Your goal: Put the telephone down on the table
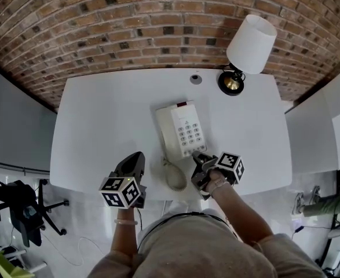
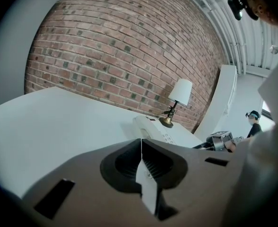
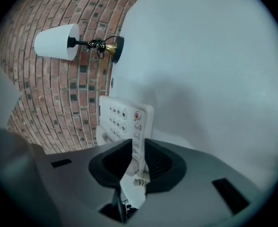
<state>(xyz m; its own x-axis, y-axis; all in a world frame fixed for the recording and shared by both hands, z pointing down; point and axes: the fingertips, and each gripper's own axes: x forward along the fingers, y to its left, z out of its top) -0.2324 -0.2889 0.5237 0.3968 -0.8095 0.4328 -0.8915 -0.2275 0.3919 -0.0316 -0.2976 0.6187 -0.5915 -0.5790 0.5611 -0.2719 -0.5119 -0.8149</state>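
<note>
A white telephone (image 1: 181,131) with a grey keypad lies flat near the middle of the white table (image 1: 100,126); its coiled cord (image 1: 174,175) curls toward the front edge. My right gripper (image 1: 200,161) sits at the phone's near right corner. In the right gripper view the telephone's (image 3: 122,119) edge fills the gap between the jaws of that gripper (image 3: 139,148), and the pads press on it. My left gripper (image 1: 136,158) hovers at the front left of the phone, apart from it. Its jaws (image 2: 141,143) meet with nothing between them; the telephone (image 2: 150,126) lies beyond.
A table lamp (image 1: 248,48) with a white shade and brass base stands at the back right corner. A small round grommet (image 1: 196,79) sits in the table's back edge. A brick wall rises behind. An office chair (image 1: 19,204) stands on the floor at left.
</note>
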